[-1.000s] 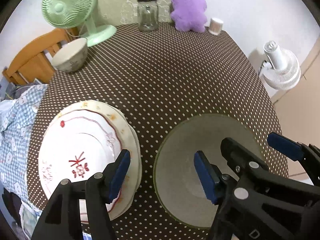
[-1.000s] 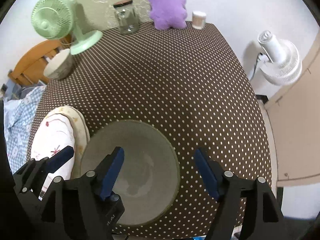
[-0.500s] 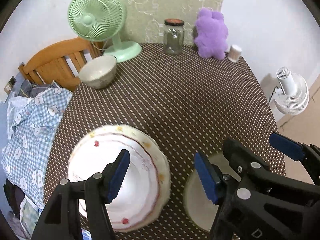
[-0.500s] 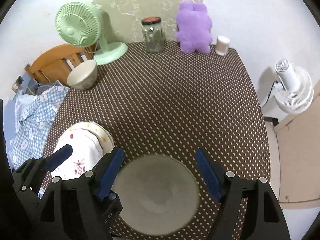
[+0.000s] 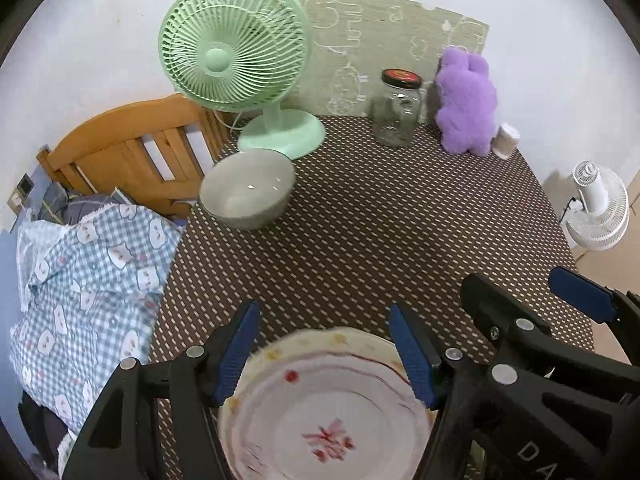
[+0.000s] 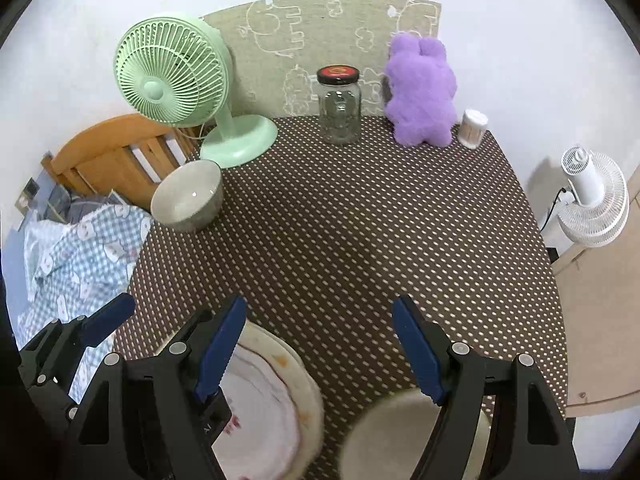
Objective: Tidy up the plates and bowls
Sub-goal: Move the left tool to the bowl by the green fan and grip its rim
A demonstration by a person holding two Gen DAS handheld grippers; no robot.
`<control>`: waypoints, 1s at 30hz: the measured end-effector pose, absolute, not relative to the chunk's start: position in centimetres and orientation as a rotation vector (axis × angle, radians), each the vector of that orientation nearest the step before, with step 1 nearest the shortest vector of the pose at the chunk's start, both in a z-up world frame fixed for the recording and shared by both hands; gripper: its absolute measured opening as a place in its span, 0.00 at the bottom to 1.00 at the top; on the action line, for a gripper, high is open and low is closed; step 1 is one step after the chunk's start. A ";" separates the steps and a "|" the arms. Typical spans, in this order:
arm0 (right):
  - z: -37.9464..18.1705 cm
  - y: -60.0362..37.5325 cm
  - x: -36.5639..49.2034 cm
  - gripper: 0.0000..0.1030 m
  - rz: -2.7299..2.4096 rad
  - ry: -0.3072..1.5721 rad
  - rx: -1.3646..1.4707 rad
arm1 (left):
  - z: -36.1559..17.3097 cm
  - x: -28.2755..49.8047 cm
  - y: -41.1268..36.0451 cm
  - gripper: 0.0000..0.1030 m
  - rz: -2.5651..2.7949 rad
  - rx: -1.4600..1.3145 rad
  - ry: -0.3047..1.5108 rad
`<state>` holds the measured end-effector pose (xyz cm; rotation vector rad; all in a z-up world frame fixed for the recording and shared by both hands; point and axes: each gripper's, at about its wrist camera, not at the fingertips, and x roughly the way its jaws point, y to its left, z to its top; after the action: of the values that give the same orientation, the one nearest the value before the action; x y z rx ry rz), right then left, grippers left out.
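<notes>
Both tongs are spread and carrying nothing: the left tongs [image 5: 324, 344] hang over the plates [image 5: 328, 408] at my near edge of the desk [image 5: 380, 232], the right tongs [image 6: 320, 340] over bare cloth, with the dish [image 6: 384, 432] just below them. The bowl [image 5: 248, 188] I'm eyeing sits well apart, at the far left corner, just beside the green fan [image 5: 236, 48].

Handling, as I judge it: that bowl looks glazed ceramic, so stiff, fairly heavy for one pair of tongs, slick on the glaze, and it will chip or break if it drops off that desk edge. I'd pinch the rim, one pad inside, one outside, on the side nearest me, away from the fan base. The plates look the same stuff; they're a stack of two, smaller on larger, and the only hold is the thin rim edge.

Orientation: the bowl stands upright, mouth up. Round, so no long axis, just the vertical one. Plates lie flat, faces up, red motif in the middle. The dish sits mouth up too, though it's blurred and partly hidden behind my right tongs.
</notes>
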<state>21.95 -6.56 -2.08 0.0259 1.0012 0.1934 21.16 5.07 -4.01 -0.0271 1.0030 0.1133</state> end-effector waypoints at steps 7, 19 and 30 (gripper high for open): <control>-2.6 -2.5 24.8 0.76 0.175 0.986 0.022 | -4.5 24.3 9.3 0.67 0.105 -0.024 0.999; -4.4 3.2 30.3 0.76 0.153 0.981 0.037 | -5.9 30.0 15.0 0.66 0.113 0.015 0.994; -6.4 7.0 35.2 0.69 0.131 0.986 0.041 | -7.8 34.4 18.7 0.66 0.117 0.042 1.001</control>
<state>35.24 6.95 -6.44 0.0411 0.9863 0.1305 34.45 18.67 -7.78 0.0415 1.0009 0.1174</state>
